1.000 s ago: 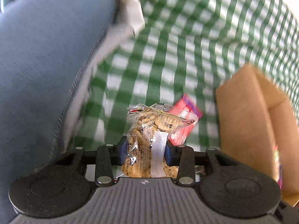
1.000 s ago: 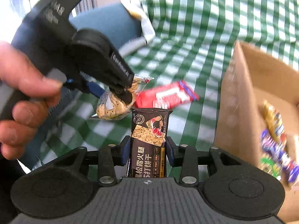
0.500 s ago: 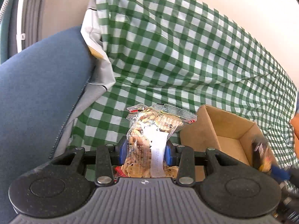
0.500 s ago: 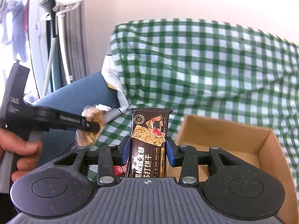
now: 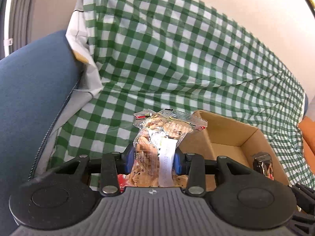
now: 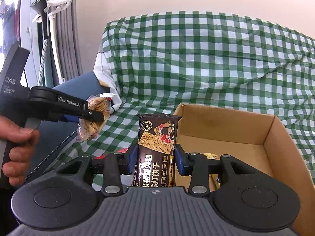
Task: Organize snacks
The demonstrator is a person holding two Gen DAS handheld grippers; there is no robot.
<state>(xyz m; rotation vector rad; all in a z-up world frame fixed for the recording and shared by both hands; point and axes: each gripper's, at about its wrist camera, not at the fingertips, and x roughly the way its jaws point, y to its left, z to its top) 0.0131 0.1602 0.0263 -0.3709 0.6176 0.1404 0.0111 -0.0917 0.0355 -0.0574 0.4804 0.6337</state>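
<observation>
1. Both grippers have risen since one second ago: then my views looked down at the checked cloth, and now I see the wall, the draped cloth and the open cardboard box (image 6: 271, 137) from a higher angle.
2. My left gripper (image 5: 151, 159) has its jaws pinching a clear cookie packet (image 5: 157, 147) at the middle; the packet stands upright at the lower centre of the left wrist view, and its crimped top overlaps the box's (image 5: 226, 131) left wall in the picture.
3. In the right wrist view the same left gripper (image 6: 92, 117) comes in from the left edge, held by the left hand (image 6: 17, 147), and the cookie packet (image 6: 94, 116) hangs in the air over the blue cushion (image 6: 78, 86).
4. My right gripper (image 6: 155, 159) has its jaws pressed on a dark cracker packet (image 6: 156, 149), upright at the lower centre of the frame, in front of the box's left wall.
5. Some wrapped snacks (image 6: 213, 169) lie inside the box, mostly hidden behind the right jaw.
6. At the lower right of the left wrist view a dark packet (image 5: 262, 163) shows near the box's right part; it is blurred.
7. A red packet (image 5: 123, 179) is partly visible low between the left gripper's parts, on the green checked cloth (image 5: 177, 59).
</observation>
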